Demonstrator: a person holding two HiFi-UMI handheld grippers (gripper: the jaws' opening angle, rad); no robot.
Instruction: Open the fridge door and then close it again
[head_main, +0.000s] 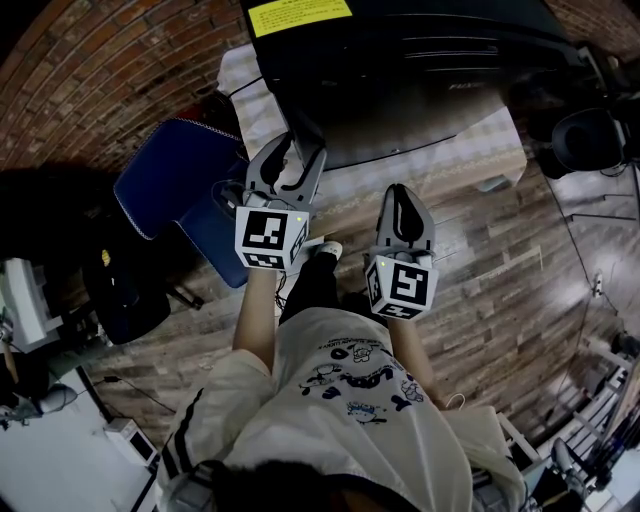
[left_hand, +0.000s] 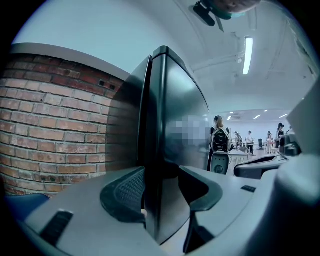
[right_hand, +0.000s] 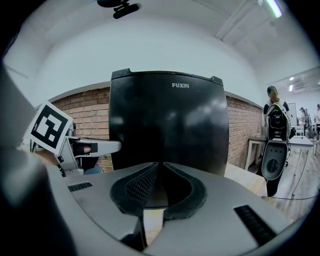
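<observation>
From the head view, the black fridge (head_main: 400, 80) stands upright on a pale platform (head_main: 480, 155) by the brick wall (head_main: 120, 60). Its long axis is vertical and its front is turned toward the person. The frame's upper edge cuts off its top, where a yellow label (head_main: 298, 15) is stuck. The left gripper (head_main: 303, 150) reaches to the fridge's front left corner, and the right gripper (head_main: 401, 195) hangs short of the front, over the wooden floor (head_main: 500, 270). A blue chair (head_main: 175, 185) sits off to the left. In the left gripper view, the left gripper (left_hand: 160, 190) has its jaws narrowed astride the tall edge of the fridge door (left_hand: 180, 125), one pad on each side, clasping it. The dark seam does not show whether the door is ajar. People (left_hand: 218, 132) stand small and far off at the right. In the right gripper view, the fridge (right_hand: 167, 130) faces squarely, with white lettering (right_hand: 181, 85) near its top and its foot hidden behind the gripper body. The right gripper (right_hand: 160, 167) has its jaws pressed together at the tips with nothing between them, clear of the door. The left gripper's marker cube (right_hand: 48, 127) shows at the fridge's left edge.
</observation>
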